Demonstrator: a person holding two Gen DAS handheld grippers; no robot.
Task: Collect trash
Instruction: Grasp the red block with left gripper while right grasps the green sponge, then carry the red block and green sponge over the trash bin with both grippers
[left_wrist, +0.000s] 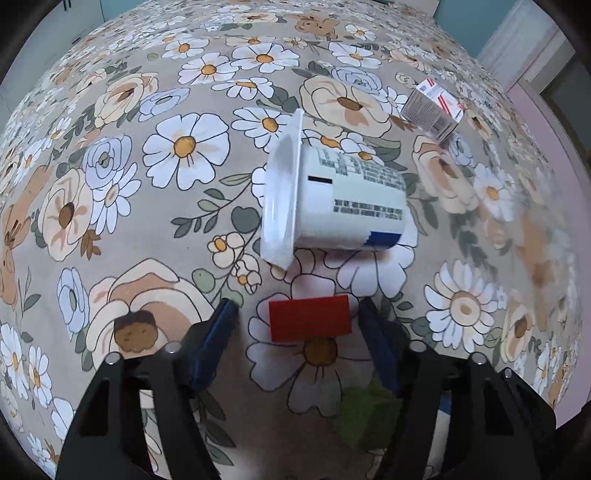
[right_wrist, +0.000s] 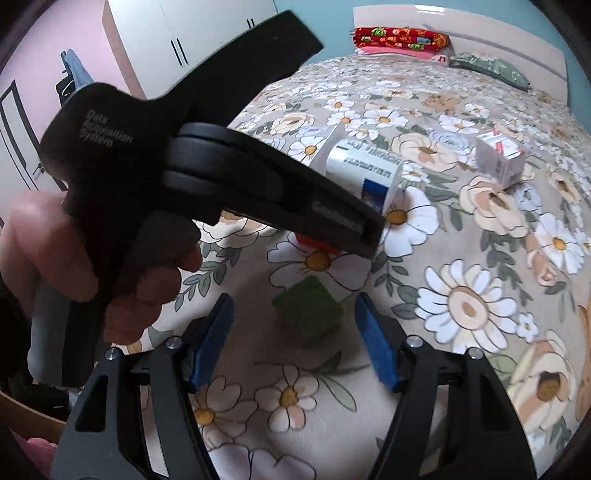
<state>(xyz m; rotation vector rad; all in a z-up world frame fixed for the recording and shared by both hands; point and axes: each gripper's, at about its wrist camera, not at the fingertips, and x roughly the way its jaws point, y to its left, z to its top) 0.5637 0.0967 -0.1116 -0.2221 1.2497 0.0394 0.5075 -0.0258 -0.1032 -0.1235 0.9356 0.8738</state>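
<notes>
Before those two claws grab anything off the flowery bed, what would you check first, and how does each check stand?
1. Left gripper lined up on the red block: ok, block sits between the tips.
2. Left pads pressing the block: not ok, gaps show on both sides.
3. Right gripper lined up on the green block: ok.
4. Right pads touching it: not ok, clear gaps.
5. White cup out of the way: ok, lying on its side beyond the red block.
6. Somewhere to drop the trash: cannot tell, no bin in view.
</notes>
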